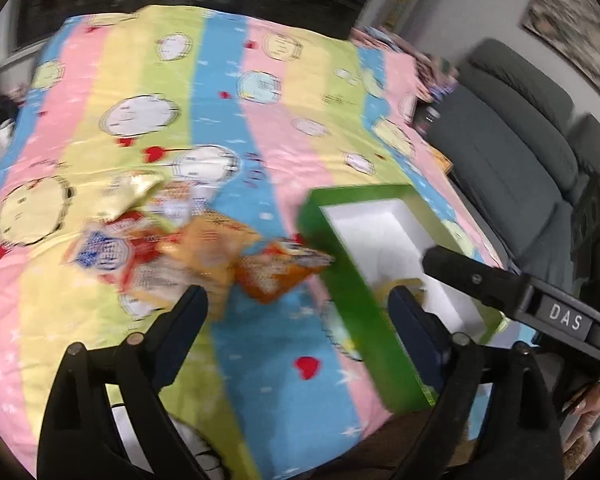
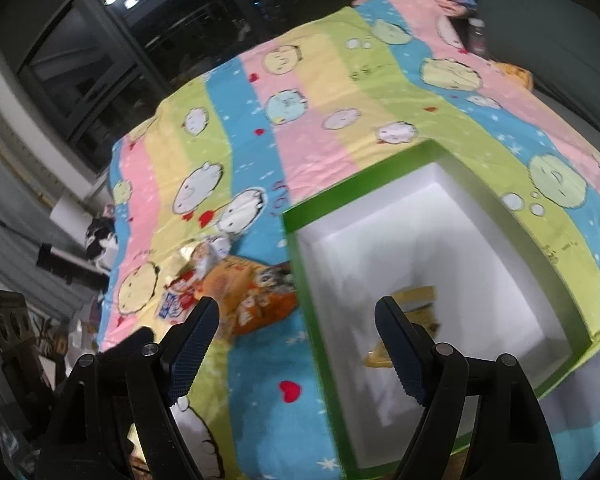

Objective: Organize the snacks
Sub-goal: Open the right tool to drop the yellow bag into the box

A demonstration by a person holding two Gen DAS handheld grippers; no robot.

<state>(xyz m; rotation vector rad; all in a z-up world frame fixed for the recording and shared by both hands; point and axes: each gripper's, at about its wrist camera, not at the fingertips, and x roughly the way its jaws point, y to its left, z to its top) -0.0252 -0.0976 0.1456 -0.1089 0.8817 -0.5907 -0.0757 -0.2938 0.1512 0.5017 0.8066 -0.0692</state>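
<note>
A green box (image 1: pixel 340 280) (image 2: pixel 360 178) with a white inside stands open on a striped cartoon cloth (image 1: pixel 220 80) (image 2: pixel 300 120). A yellow packet (image 1: pixel 402 283) (image 2: pixel 416 300) lies in its bottom. Just left of the box lies a pile of snack packets (image 1: pixel 172 240) (image 2: pixel 204 280), with an orange packet (image 1: pixel 276 272) (image 2: pixel 256 300) nearest the box wall. My left gripper (image 1: pixel 298 312) hangs open and empty over the cloth, between the pile and the box. My right gripper (image 2: pixel 298 344) (image 1: pixel 480 280) is open and empty over the box's left wall.
A grey sofa (image 1: pixel 500 140) runs along the cloth's right side, and a framed picture (image 1: pixel 572 20) hangs above it. Dark windows (image 2: pixel 100 40) stand beyond the far edge. A small bottle (image 2: pixel 478 36) stands at the far right. A person's hand (image 1: pixel 592 412) shows low right.
</note>
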